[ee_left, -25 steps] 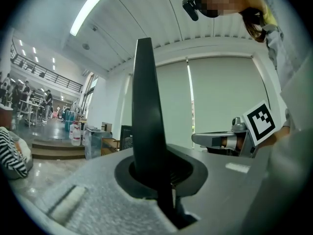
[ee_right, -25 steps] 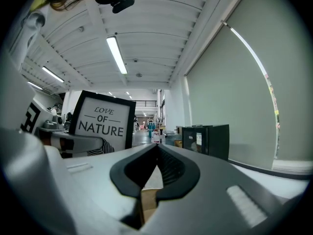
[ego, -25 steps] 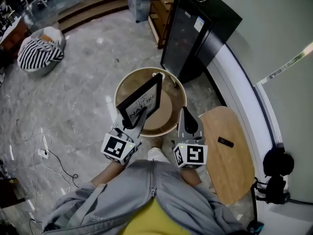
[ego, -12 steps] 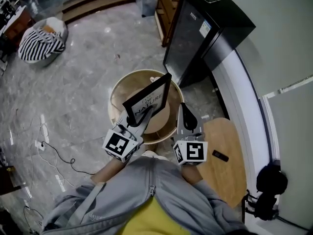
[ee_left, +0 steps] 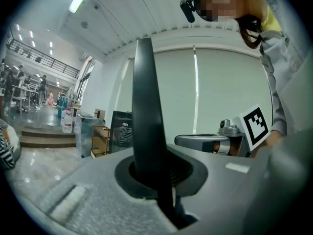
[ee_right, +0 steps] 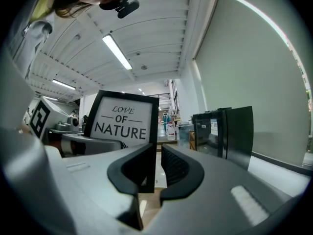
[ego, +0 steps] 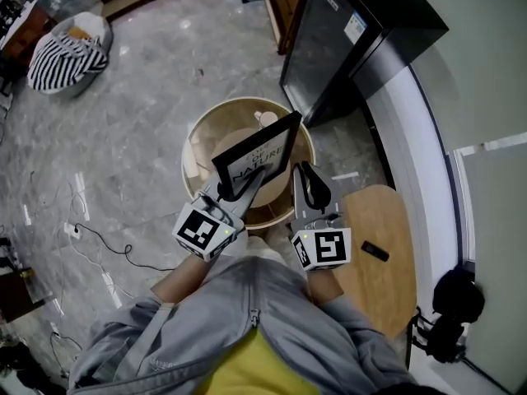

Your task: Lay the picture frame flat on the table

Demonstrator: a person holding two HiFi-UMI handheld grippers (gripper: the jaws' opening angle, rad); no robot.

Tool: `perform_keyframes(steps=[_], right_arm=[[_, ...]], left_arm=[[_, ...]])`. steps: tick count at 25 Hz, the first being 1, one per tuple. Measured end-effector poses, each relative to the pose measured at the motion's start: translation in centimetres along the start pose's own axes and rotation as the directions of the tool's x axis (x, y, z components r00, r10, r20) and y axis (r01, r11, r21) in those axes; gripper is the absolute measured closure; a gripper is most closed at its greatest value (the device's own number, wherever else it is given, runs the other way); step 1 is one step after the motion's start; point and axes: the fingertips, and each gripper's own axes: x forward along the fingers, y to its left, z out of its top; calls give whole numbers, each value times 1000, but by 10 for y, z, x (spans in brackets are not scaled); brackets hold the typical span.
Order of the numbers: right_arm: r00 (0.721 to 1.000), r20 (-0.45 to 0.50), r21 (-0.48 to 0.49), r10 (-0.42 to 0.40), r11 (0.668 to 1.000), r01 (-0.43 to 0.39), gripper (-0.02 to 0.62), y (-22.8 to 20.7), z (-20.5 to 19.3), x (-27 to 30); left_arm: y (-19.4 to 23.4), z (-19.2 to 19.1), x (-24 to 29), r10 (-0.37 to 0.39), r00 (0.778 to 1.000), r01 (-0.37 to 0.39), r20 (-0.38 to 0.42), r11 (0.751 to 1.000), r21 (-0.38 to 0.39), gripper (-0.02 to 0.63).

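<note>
Picture frame (ego: 259,159) over round table (ego: 216,122), left tongs (ego: 229,189) clamped on edge

Showed bright, even indoor light across all 3 views. Was lit from above by ceiling strip lights (ee_right: 117,53), burnt out to pure white in both gripper views. Caught soft white glare patches on the polished marble floor (ego: 140,81) in the head view, plus a dull sheen on the black cabinet (ego: 370,23). Cast only faint, soft-edged shadows. Curved straight lines strongly through fisheye lenses, with black vignette rounding the corners of both gripper views. Blurred everything nearest the lens there, yet kept the print on the picture frame (ee_right: 122,119) crisp. Looked slightly grainy from the head.
</note>
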Motion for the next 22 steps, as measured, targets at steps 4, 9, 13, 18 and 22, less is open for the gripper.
perform_keyframes(steps=[4,9,13,18,22], right_arm=[[999,-31,18,20,1000,-19,534,0,-8,11],[997,-64,56,43,998,-39,497,-3,-25,29],[994,-107,86,36,996,-27,497,-10,-48,38],[989,-148,121,29,993,-12,494,-24,-83,42],[984,-167,141,57,989,-34,492,-27,-113,45]], left_arm=[[5,-7,9,-36,999,36,-30,999,-31,589],[14,-17,21,-92,995,90,-48,995,-44,589],[22,-35,29,-143,988,139,-51,988,-72,589],[28,-62,41,-222,972,215,-82,973,-89,589],[33,-91,49,-266,958,257,-110,962,-94,589]])
